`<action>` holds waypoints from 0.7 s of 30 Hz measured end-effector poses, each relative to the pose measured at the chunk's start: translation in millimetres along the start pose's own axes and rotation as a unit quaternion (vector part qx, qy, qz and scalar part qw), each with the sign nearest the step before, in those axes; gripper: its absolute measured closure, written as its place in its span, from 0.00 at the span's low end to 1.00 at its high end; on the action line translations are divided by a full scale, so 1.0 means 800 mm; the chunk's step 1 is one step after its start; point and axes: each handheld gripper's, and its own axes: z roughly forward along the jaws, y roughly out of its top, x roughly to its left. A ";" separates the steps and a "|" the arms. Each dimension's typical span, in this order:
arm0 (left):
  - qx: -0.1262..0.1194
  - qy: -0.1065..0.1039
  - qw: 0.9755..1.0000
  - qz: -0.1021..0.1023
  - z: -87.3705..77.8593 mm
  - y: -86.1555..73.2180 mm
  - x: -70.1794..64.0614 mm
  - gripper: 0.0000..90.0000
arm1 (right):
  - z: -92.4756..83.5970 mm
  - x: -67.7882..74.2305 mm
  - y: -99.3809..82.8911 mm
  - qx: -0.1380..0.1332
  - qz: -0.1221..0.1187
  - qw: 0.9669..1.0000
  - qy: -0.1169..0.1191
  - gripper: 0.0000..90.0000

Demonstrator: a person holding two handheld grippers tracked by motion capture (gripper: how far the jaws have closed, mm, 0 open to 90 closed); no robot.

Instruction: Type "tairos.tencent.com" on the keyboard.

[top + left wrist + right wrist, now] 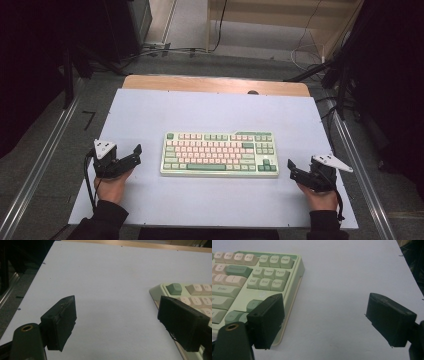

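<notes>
A pale green keyboard with pink and green keys lies flat in the middle of the white tabletop. My left gripper rests on the table just left of the keyboard, jaws spread wide with nothing between them. In the left gripper view the keyboard's top-left corner lies behind the right jaw of that gripper. My right gripper sits just right of the keyboard, also open and empty. In the right gripper view the keyboard's right end lies behind the left jaw of my right gripper.
The white sheet covers a wooden table whose far edge shows bare wood. Metal rails run along both sides. Cables lie on the floor beyond the table, near a wooden frame.
</notes>
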 end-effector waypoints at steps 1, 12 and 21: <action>0.000 0.000 1.000 0.000 0.000 0.000 0.000 0.18 | 0.000 0.000 0.000 0.000 0.000 1.000 0.000 0.15; 0.001 -0.005 1.000 0.002 0.003 0.000 -0.003 0.18 | 0.002 0.002 -0.001 0.002 -0.003 1.000 0.001 0.15; 0.002 -0.037 0.999 0.005 0.010 0.002 -0.011 0.28 | -0.005 -0.001 -0.006 0.001 0.000 1.000 0.006 0.35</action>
